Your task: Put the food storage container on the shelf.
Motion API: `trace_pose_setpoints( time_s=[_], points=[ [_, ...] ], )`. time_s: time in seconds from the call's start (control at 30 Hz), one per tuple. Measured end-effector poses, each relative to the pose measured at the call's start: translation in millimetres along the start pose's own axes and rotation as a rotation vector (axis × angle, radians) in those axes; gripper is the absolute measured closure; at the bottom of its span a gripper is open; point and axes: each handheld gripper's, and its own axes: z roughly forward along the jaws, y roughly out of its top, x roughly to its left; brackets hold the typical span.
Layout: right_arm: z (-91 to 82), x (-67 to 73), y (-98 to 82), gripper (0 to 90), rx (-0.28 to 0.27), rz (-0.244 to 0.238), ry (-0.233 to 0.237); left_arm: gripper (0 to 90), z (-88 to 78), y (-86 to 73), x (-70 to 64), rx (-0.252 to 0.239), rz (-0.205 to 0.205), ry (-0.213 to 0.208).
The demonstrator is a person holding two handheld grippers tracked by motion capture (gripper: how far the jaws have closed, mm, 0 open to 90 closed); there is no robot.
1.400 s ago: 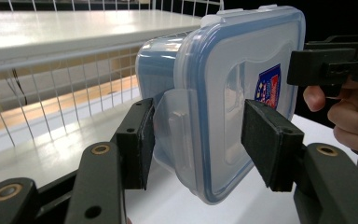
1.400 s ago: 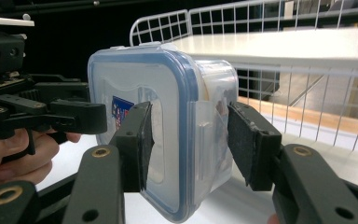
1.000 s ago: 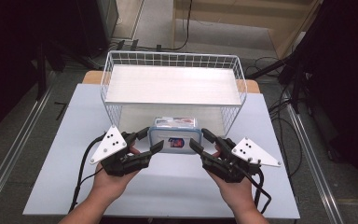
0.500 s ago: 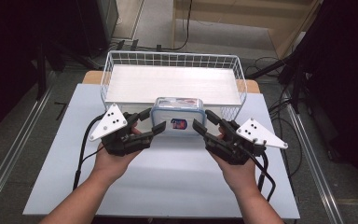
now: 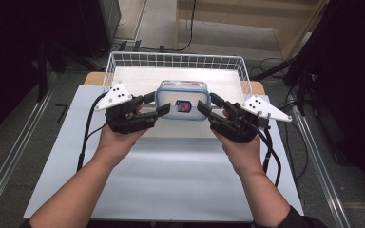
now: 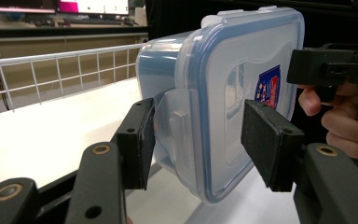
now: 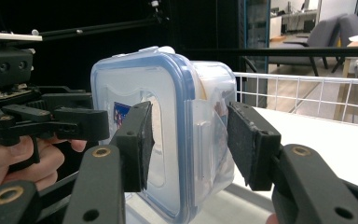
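Squarely between both jaws, the lidded container (tilted).

No wording or number can be read anywhere. The one printed mark is a small blue and red label on the clear lid of the plastic food container; in the high view it is only a coloured patch. In the left gripper view the same label appears through the lid at an angle, with pale marks on blue that are too blurred to make out, and in the right gripper view it is partly hidden behind a jaw.
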Motion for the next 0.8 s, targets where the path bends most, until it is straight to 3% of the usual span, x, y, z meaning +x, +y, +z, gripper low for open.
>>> trace_pose_setpoints(
  time_s=[0.1,0.23,0.27,0.37,0.47,0.8],
  points=[
    [8.2,-5.1,7.0,52.6,0.015,0.016,-0.002,46.1,3.3,4.5,7.2,0.010,-0.023,-0.005],
    [18.0,-11.5,14.8,52.8,0.037,0.043,-0.005,46.4,7.9,9.9,20.4,0.022,-0.087,-0.028],
    [19.8,-12.5,16.2,52.8,0.044,0.056,-0.002,46.6,8.6,11.7,24.5,0.021,-0.114,-0.035],
    [26.1,-22.5,21.7,54.2,0.065,0.123,0.033,46.9,10.9,15.3,30.6,0.040,-0.145,-0.044],
    [31.0,-27.9,26.0,54.2,0.074,0.154,0.034,48.2,13.8,17.7,39.4,0.048,-0.210,-0.070],
    [46.9,-45.3,35.6,56.6,0.149,0.266,0.077,49.8,19.5,23.8,63.3,0.079,-0.366,-0.110]
  ],
)
